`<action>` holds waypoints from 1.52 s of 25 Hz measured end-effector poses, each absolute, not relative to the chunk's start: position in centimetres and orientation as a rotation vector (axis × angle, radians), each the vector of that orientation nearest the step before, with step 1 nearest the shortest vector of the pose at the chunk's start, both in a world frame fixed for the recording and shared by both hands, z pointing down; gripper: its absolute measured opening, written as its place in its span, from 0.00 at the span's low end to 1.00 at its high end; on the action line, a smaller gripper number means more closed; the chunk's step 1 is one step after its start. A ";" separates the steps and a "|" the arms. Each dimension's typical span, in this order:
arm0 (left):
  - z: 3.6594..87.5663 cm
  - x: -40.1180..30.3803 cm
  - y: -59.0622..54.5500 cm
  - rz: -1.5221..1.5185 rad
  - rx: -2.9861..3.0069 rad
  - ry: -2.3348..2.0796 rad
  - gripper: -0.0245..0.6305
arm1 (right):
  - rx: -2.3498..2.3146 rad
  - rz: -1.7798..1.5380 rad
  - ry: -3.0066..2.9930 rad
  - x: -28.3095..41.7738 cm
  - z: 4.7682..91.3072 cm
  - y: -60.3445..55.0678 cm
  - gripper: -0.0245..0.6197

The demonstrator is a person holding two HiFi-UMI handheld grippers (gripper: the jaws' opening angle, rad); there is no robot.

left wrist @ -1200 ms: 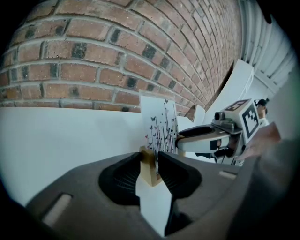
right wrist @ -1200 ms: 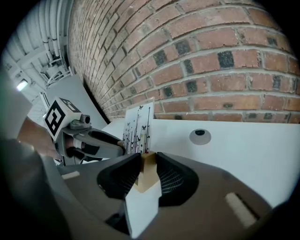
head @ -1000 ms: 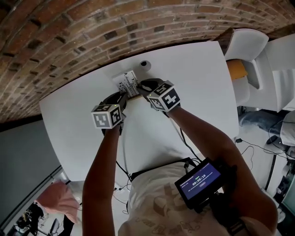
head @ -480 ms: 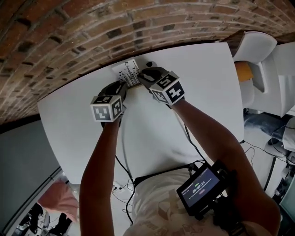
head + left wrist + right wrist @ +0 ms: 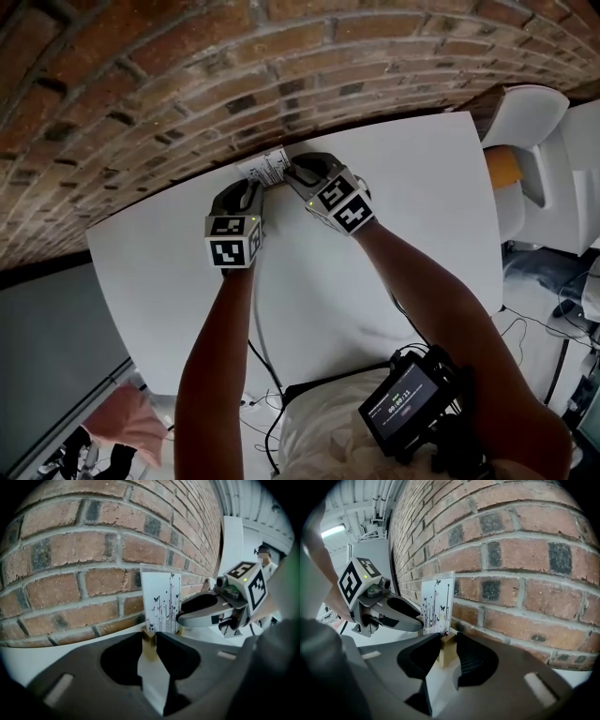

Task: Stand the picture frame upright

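Standing upright, is it, that picture frame (image 5: 265, 169)?

Yes. It stands on edge at the foot of the brick wall (image 5: 141, 103), on the strip of white desk (image 5: 403, 178) that runs along the wall. Its printed face, white with thin dark stems and butterflies, is turned away from the wall.

Touching the bricks?

Hard to say. It is just beside the wall and its back may rest on it, but no view shows the gap plainly.

And the tongs?

Both reach toward the wall, one at each lower corner of the frame. The left tongs (image 5: 149, 635) have just been closing and are clenched on a small wooden foot (image 5: 149, 645) under the frame's lower edge. The foot fills the gap between the tips. The right tongs (image 5: 448, 639) are clamped the same way on the other wooden foot (image 5: 445, 654), at the opposite corner.

Anything else close to the wall?

Only the rigs themselves. The left marker cube (image 5: 232, 241) and the right marker cube (image 5: 339, 203) sit on the side of their tongs away from the wall. The person's forearms (image 5: 211, 347) stretch back from there across the desk.
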State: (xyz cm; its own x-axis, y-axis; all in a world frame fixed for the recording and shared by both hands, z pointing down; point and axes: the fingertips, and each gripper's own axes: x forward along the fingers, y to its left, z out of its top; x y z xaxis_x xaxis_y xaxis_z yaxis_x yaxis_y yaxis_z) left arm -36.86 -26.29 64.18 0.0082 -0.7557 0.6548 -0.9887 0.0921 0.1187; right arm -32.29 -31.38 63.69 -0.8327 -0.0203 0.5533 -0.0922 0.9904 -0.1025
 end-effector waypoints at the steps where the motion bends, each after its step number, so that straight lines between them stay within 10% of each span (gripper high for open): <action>1: 64.2 -36.9 -26.3 0.517 1.710 -1.805 0.18 | 0.073 0.162 -2.550 -32.3 63.7 -31.4 0.22; 38: 58.7 -32.2 -17.4 0.290 1.665 -1.892 0.16 | 0.183 0.341 -2.671 -25.7 57.0 -26.1 0.07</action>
